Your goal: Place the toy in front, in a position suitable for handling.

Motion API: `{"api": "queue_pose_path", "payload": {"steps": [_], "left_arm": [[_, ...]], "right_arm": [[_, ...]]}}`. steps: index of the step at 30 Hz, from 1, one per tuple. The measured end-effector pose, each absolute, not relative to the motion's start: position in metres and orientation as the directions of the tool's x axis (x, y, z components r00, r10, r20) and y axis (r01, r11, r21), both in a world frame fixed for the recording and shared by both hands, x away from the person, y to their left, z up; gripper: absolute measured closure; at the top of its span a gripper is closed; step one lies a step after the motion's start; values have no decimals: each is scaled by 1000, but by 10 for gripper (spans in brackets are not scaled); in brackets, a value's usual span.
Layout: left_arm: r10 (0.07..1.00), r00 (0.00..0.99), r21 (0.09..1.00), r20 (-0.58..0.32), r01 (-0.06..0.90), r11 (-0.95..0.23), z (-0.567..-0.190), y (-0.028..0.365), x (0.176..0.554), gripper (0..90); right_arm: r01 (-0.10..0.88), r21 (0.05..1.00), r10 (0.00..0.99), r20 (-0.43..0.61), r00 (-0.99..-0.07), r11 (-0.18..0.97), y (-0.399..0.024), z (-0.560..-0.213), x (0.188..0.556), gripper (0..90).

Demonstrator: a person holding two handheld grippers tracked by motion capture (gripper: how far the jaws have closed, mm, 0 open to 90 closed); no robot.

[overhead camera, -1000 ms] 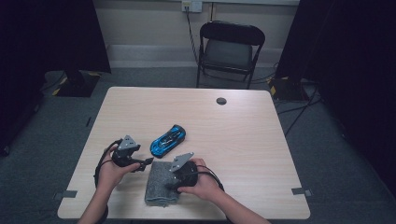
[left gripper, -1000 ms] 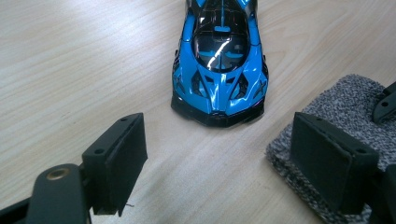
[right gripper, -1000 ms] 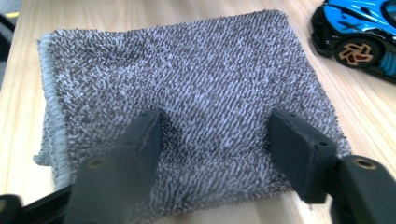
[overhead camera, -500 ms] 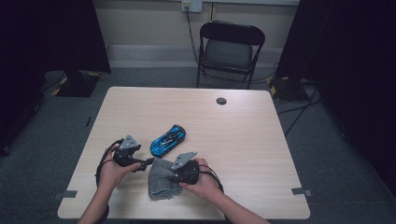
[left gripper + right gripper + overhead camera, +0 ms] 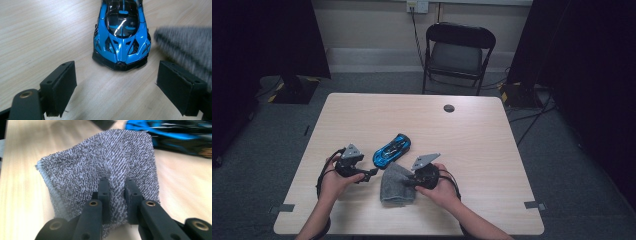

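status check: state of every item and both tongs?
Grey terry cloth: pinched into a ridge, partly lifted.
Blue toy sports car: on its wheels, untouched.
Right tongs: just closed, shut on the cloth.
Left tongs: open, facing the car's nose.
Black folding chair: unfolded, behind the wooden table.

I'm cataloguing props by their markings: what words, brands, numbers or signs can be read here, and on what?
No readable text in any view.
Blue toy car: a small emblem on its front edge, too small to read.
Grey cloth: no label showing.
Table: unmarked.
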State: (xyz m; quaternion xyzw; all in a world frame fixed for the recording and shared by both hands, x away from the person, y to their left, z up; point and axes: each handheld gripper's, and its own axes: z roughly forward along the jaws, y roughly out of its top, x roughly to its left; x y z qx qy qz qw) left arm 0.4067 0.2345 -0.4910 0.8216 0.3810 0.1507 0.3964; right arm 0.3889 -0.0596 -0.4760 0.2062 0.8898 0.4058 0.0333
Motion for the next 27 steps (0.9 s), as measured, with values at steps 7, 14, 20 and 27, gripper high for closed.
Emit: {"api": "queue_pose_path", "payload": {"steps": [7,14,20,27], "left_arm": [[733,679,760,-48,501,-414,-495,225,412,159],[738,674,764,-39,496,-413,-500,217,423,158],[724,690,757,-11,479,-445,-502,210,426,159],[725,688,745,16,476,-468,-502,203,431,160]], "right_arm": [[362,733,446,89,-890,576,-86,-464,398,782],[384,731,467,101,-879,564,-98,-466,402,782],[395,728,481,102,-871,561,-105,-465,405,782],[408,719,485,112,-867,563,-108,-465,405,782]]}}
